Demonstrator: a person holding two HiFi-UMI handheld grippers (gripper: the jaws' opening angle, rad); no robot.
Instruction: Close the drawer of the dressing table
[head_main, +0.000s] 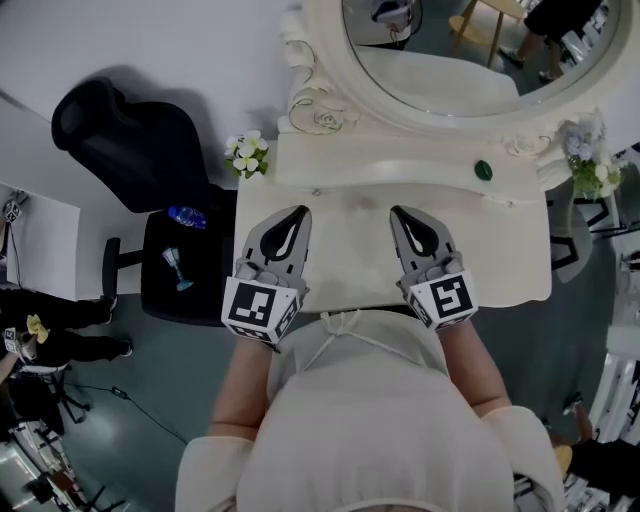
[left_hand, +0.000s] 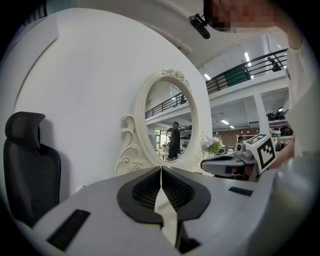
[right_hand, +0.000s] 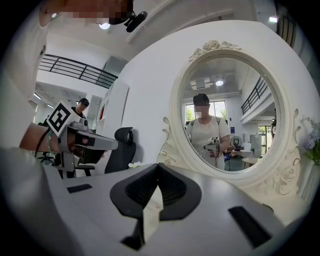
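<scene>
The cream dressing bench (head_main: 500, 250) is set against the white wall (head_main: 150, 40), with its oval mirror (head_main: 470, 40) above. Its drawer is hidden under the front edge. The left tongs (head_main: 296, 215) and right tongs (head_main: 397, 214) are held clenched and empty, side by side over the top.

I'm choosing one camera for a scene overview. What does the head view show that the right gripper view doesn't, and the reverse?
Only the head view: a blue bottle and a glass on a black seat, plus the marker cube on the right tool. Only the right gripper view: the person's torso reflected in the mirror, and a railing high up. Both: the mirror's carved frame, the black chair back and the left tool, shut.
</scene>
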